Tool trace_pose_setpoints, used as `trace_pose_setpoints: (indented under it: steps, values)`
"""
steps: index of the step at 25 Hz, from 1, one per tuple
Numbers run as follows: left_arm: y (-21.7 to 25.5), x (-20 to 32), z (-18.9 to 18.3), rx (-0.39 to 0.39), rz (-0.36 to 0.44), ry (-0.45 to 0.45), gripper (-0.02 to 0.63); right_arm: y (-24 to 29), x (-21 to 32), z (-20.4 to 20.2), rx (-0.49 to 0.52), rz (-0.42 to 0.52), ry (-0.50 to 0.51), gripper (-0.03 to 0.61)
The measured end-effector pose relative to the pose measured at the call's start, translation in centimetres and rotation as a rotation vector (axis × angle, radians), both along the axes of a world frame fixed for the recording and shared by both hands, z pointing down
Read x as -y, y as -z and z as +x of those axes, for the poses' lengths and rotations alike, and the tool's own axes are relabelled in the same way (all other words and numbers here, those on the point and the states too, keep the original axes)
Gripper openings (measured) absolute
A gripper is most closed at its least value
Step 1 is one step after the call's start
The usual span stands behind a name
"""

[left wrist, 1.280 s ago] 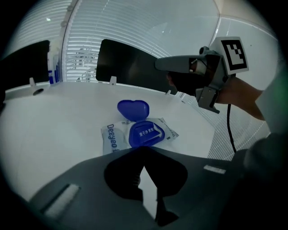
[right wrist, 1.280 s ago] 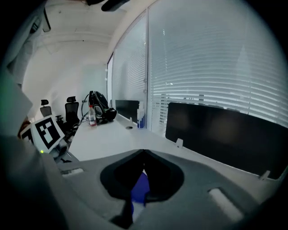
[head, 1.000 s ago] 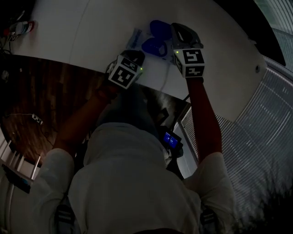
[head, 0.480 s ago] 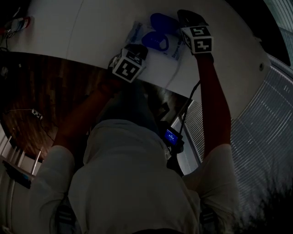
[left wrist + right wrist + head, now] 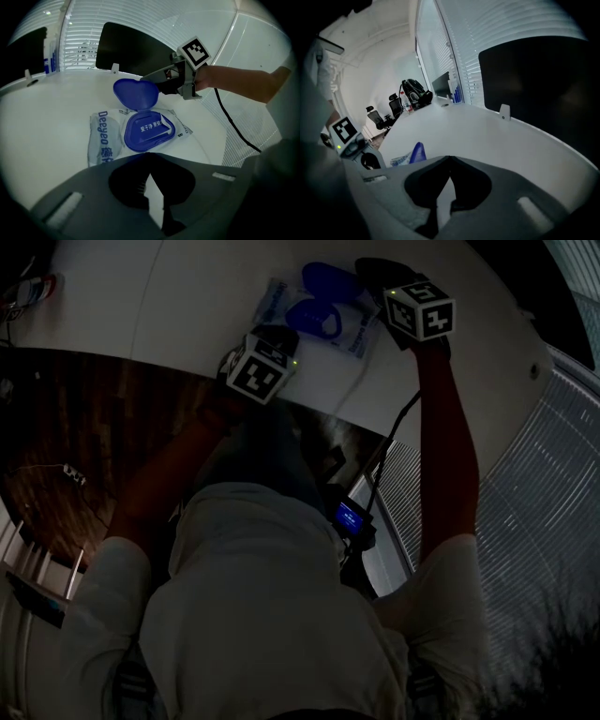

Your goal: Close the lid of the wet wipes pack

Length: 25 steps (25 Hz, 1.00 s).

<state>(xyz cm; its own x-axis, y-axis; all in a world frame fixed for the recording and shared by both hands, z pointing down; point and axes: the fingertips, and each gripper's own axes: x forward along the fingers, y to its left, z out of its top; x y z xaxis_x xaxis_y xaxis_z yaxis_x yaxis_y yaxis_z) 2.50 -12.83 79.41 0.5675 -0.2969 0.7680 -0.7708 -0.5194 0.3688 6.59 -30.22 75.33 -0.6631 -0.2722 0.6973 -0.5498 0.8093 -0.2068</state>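
Note:
The wet wipes pack lies flat on the white table, a little ahead of my left gripper. Its blue lid stands open, hinged at the far side above the blue opening ring. The left gripper's jaws are shut with nothing between them. My right gripper reaches in from the right, its tips by the lid's back right edge; contact cannot be told. Its jaws are shut and hold nothing. In the right gripper view, the lid shows edge-on at the left. In the head view, the pack lies between both grippers.
The table's curved far edge runs below a dark panel and window blinds. A cable trails from the right gripper off the table's right side. Office chairs and a black bag stand far off.
The right gripper has moved away from the person, from beside the pack to behind the open lid. The left gripper has stayed nearly still.

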Motion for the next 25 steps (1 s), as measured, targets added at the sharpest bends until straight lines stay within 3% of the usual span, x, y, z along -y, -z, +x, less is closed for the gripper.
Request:
trace_pose_setpoints:
  steps: [4, 11, 18, 25]
  values:
    - [-0.7, -0.4, -0.3, 0.018, -0.013, 0.004, 0.002, 1.5, -1.9, -0.4, 0.068, -0.053, 0.064, 0.000]
    - [-0.6, 0.0, -0.1, 0.009, 0.005, 0.002, 0.002, 1.6, -6.7, -2.4, 0.083, -0.129, 0.219, 0.000]
    - [-0.9, -0.3, -0.3, 0.013, -0.010, 0.009, 0.002, 0.3, -11.3, -3.9, -0.003, -0.125, 0.373, 0.000]
    - [-0.5, 0.0, 0.1, 0.003, 0.005, 0.017, 0.002, -1.8, -14.4, -3.9, -0.124, -0.125, 0.452, 0.000]
